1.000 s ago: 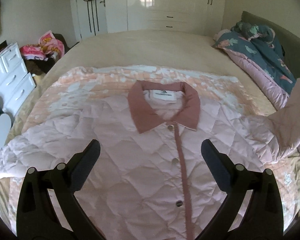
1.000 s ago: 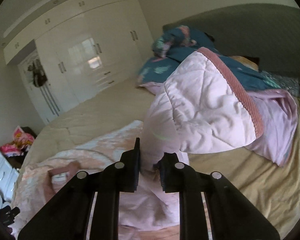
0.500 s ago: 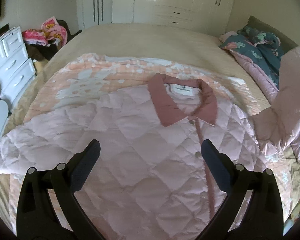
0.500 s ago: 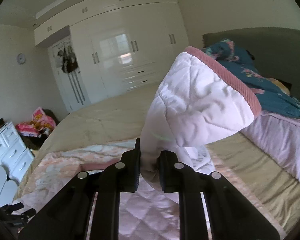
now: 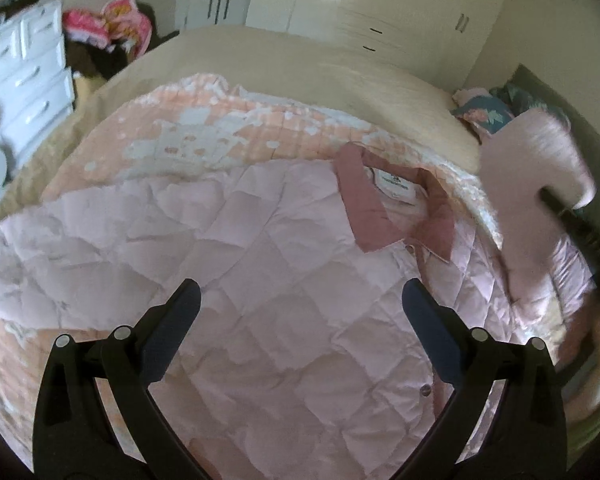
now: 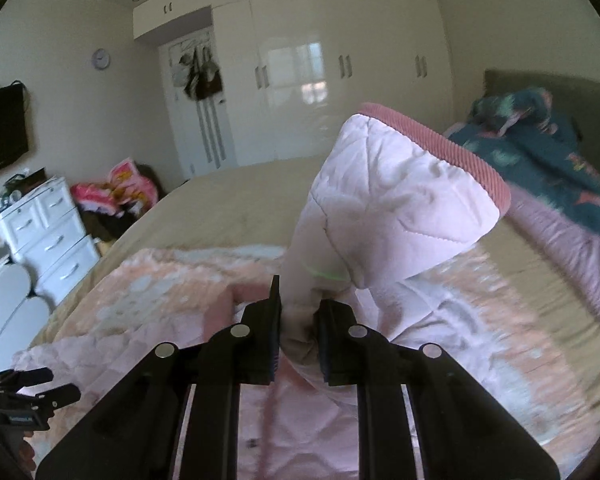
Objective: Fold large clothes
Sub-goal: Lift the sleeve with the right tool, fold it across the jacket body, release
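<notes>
The right gripper [image 6: 298, 320] had its jaws pinched nearly together on a fold of the sleeve [image 6: 388, 208] of the pink quilted jacket [image 5: 284, 280]. The sleeve stood up from the pads, its ribbed rose cuff [image 6: 440, 148] uppermost and slanting down toward the right of that view, lifted clear of the bed. In the left wrist view the same raised sleeve showed blurred at the right edge, with a dark bar of the right gripper under it.

The left gripper [image 5: 300, 300] stood with its jaws spread wide and nothing between them, above the jacket's front.

The jacket lay flat, front up, on a peach and white patterned blanket [image 5: 204, 136] spread over the tan bed [image 5: 300, 60]. Its long axis ran from the hem near the left camera to the rose collar [image 5: 384, 216], which pointed away toward the white wardrobe [image 6: 340, 60]. The button placket [image 5: 432, 360] ran along that axis. The other sleeve [image 5: 40, 248] stretched out sideways to the left, lying on the blanket.

A dark floral quilt [image 6: 540, 160] was heaped by the headboard at the right, well apart from the jacket. A white chest of drawers [image 6: 48, 232] stood beside the bed at the left.
</notes>
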Demonstrator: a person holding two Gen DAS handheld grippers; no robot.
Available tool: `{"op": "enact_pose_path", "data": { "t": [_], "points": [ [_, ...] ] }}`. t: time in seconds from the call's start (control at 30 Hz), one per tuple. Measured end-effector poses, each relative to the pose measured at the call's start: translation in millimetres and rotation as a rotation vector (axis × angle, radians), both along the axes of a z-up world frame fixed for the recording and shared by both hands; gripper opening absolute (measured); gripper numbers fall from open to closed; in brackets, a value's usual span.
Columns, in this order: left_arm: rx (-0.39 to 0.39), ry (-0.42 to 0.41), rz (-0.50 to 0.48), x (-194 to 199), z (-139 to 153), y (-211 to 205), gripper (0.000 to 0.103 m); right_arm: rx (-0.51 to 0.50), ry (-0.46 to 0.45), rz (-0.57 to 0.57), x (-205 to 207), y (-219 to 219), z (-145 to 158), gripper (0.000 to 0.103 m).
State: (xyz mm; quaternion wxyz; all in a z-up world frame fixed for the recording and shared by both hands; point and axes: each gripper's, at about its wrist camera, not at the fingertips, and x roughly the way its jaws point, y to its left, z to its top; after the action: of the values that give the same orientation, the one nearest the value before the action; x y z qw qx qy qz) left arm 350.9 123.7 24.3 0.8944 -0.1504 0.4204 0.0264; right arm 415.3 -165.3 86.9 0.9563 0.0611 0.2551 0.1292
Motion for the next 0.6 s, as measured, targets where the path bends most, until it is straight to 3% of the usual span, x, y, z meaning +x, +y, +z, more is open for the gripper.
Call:
{"op": "enact_pose_path", "data": {
  "t": [0.4,0.6],
  "points": [
    [-0.073,0.031,0.003,1.7,-15.6,7.9,0.094,-0.023,0.23,0.157,-1.0,85.4,-117.4,0.017],
    [-0.127,0.034,0.012,3.3,-14.0,5.3,0.094,-0.071,0.306,0.238,-12.1,121.2,-147.3,0.036]
  ]
}}
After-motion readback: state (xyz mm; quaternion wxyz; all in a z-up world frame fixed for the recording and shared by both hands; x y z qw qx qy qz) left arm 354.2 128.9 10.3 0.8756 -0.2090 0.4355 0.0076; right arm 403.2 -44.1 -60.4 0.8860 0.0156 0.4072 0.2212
